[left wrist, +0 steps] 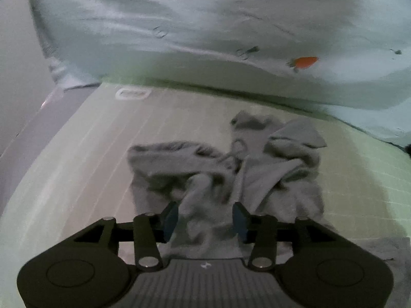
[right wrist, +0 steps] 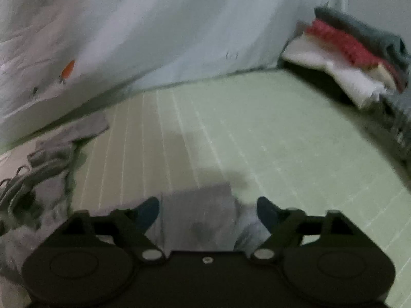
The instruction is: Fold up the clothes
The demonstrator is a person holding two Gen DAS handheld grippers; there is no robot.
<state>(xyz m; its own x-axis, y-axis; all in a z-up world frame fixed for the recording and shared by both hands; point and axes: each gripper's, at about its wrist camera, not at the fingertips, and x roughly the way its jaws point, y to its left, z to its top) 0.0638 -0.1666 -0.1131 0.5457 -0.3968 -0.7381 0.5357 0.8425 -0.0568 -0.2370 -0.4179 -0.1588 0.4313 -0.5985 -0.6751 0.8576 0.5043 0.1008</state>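
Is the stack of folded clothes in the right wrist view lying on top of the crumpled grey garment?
No, the stack of folded clothes sits at the far right, well apart from the crumpled grey garment at the left.

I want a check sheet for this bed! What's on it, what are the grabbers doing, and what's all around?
Surface: pale green striped mattress sheet, bare in the middle.
Job's things: crumpled grey garment, unfolded; stack of folded clothes in the far corner.
Clutter: nothing seen.
Grippers: left gripper open, grey cloth between its fingers, not pinched; right gripper open wide above a grey cloth edge.
Cables: nothing seen.
Surroundings: pale blue carrot-print fabric along the far side.
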